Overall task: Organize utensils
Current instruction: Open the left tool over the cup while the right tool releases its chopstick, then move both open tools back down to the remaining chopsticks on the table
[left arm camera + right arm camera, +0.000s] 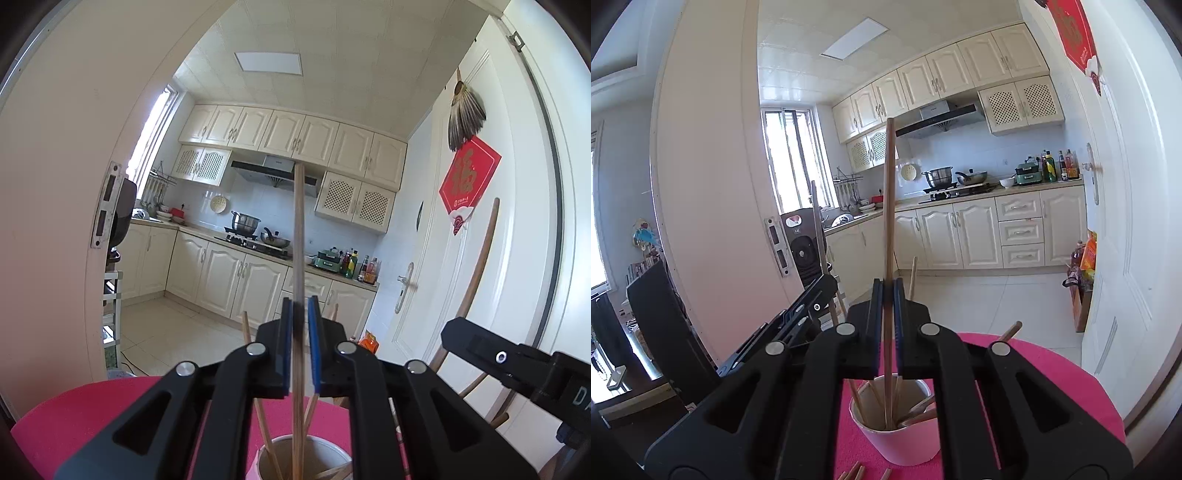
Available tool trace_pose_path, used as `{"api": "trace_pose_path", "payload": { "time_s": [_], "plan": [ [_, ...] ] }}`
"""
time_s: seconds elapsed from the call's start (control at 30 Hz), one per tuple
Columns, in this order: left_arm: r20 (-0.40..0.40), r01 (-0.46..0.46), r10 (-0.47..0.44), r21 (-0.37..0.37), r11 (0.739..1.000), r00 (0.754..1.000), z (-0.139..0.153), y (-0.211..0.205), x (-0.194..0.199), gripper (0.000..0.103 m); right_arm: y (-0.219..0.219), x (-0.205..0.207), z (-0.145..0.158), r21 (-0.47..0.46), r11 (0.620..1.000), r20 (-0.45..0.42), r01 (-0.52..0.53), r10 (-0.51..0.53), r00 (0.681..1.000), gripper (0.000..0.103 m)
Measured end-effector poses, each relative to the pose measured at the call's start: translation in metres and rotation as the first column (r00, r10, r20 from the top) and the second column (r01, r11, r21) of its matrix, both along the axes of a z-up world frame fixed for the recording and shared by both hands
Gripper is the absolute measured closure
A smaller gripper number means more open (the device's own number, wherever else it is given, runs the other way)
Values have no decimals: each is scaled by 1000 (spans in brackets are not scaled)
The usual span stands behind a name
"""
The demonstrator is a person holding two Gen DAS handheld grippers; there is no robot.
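A white cup [897, 439] stands on the pink round table [1052, 373] and holds several wooden chopsticks. My right gripper [887, 291] is shut on one upright chopstick [888, 206] whose lower end rests inside the cup. In the left wrist view the same cup [332, 458] sits just below my left gripper [299, 310]. Its blue pads [314, 332] stand a little apart on either side of an upright chopstick [298, 240], with a gap showing on both sides. The right gripper's body [517, 365] shows at the right.
More loose chopsticks [857, 472] lie on the table at the near edge. A curved wooden chair back [476, 280] stands behind the table by the white door [517, 221]. The kitchen counter and cabinets [979, 236] lie beyond across a tiled floor.
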State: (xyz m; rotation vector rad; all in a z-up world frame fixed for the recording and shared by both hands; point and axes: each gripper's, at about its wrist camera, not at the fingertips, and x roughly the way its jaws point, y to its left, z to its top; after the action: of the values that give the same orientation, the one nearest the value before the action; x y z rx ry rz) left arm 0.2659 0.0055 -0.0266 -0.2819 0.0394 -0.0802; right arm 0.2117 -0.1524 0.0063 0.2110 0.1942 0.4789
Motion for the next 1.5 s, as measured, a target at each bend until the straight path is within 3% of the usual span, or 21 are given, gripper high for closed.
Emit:
{"api": "trace_pose_path", "payload": {
  "time_s": [0.03,0.07,0.77,0.87,0.93,0.97,1.27,1.5],
  "plan": [
    [-3,-5,5,0,1000,1000,1,1,-1,71,1,0,0,3,1000,-2,-3,3,1000,97],
    [-5,-5,5,0,1000,1000,1,2,-2,68,1,0,0,6,1000,-3,-5,5,1000,97],
    [-40,-5,7,41,999,999,11,5,-25,58,8,-3,-3,-14,999,-52,45,-45,998,96],
    [-40,2,-1,40,999,999,15,7,-33,58,7,-8,0,-14,998,-45,64,-65,997,90],
    [-33,2,-1,45,999,999,18,8,-40,57,6,-14,3,-11,997,-35,78,-78,996,73],
    [-31,2,-1,48,999,1000,20,8,-43,58,5,-17,4,-9,997,-27,82,-82,996,59],
    [-21,-6,7,66,998,1000,35,11,-79,58,-6,-49,14,-14,993,-11,115,-116,993,58],
    [-79,0,7,89,996,997,39,9,-105,57,-10,-80,15,-32,991,-19,129,-130,991,58]
  ]
}}
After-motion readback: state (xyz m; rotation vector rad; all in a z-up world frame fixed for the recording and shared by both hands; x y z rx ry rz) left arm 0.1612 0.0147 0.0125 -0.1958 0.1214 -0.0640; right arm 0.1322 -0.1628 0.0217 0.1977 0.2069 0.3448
